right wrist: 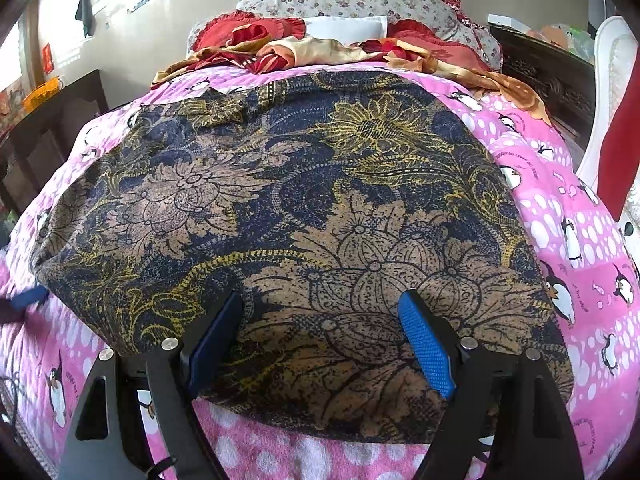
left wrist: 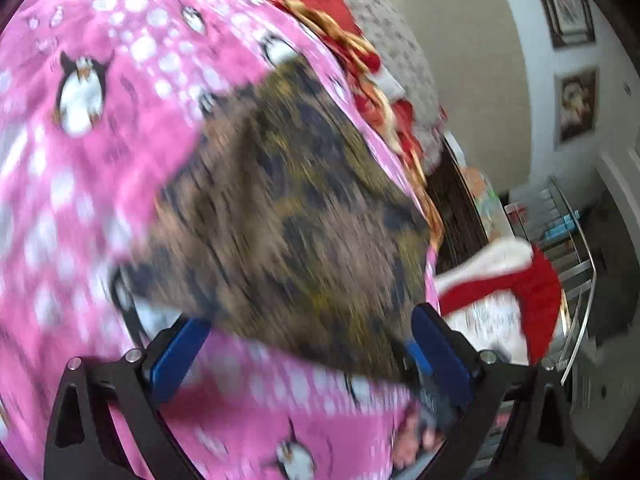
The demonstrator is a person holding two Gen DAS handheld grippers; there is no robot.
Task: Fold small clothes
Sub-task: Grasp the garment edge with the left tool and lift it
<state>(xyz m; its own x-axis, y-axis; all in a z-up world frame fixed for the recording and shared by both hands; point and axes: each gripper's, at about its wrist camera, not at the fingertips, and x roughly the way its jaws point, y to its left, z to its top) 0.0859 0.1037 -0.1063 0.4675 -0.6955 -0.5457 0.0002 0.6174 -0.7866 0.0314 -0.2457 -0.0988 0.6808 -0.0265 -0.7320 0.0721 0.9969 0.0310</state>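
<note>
Right wrist: floral woven cloth [right wrist: 304, 216]

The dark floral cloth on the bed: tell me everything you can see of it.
The dark floral cloth is thin woven-looking fabric, navy with tan and yellow flowers. It lies spread mostly flat on the pink penguin blanket, rumpled at its far edge. The right hand-held gripper hangs open above its near edge.

A dark blue, tan and yellow flowered cloth [right wrist: 304, 216] lies spread on a pink penguin blanket [right wrist: 568, 216] covering a bed. The right claw [right wrist: 320, 320] hovers over the cloth's near edge, blue pads [right wrist: 426, 348] wide apart. Red and gold bedding [right wrist: 320, 50] is bunched behind.
</note>
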